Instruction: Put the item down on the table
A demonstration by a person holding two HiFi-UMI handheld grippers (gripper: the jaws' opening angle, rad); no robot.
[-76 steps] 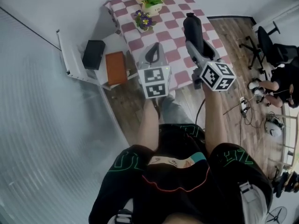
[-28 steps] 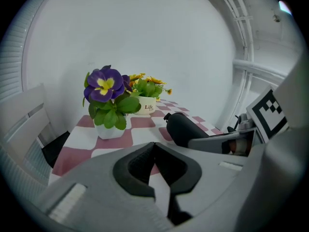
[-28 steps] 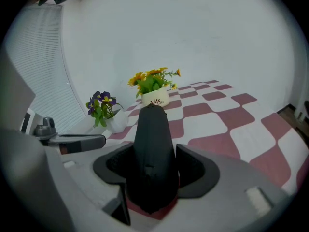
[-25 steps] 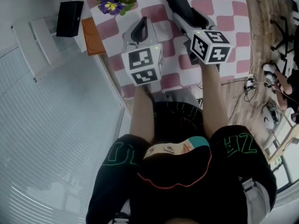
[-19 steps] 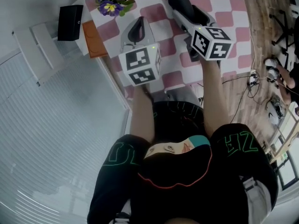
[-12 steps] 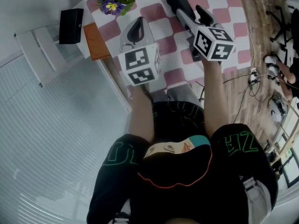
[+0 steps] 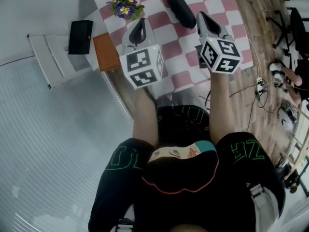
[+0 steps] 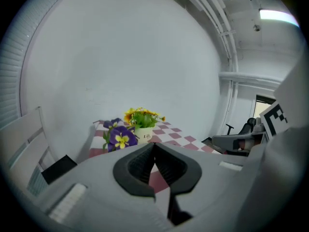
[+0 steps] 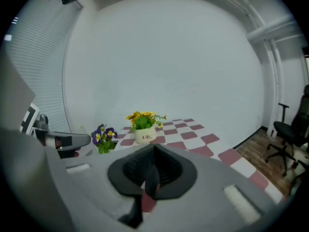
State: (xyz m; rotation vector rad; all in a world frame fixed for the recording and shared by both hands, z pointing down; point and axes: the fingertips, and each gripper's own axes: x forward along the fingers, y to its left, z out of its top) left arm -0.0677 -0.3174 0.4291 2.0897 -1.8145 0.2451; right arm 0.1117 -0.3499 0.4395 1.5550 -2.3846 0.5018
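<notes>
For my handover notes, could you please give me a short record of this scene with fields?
item: black bottle, lying on its side on the checked table, clear of both tongs
left tongs: shut, nothing between them
right tongs: shut, empty, apart from the bottle
flowers: purple flowers near the table's edge; yellow flowers in a white pot
beside table: black box, brown book

Checkered table, three things on its cloth
Black item lies at 12 o'clock, purple flowers stand at 11, yellow flower pot beyond them.
</notes>
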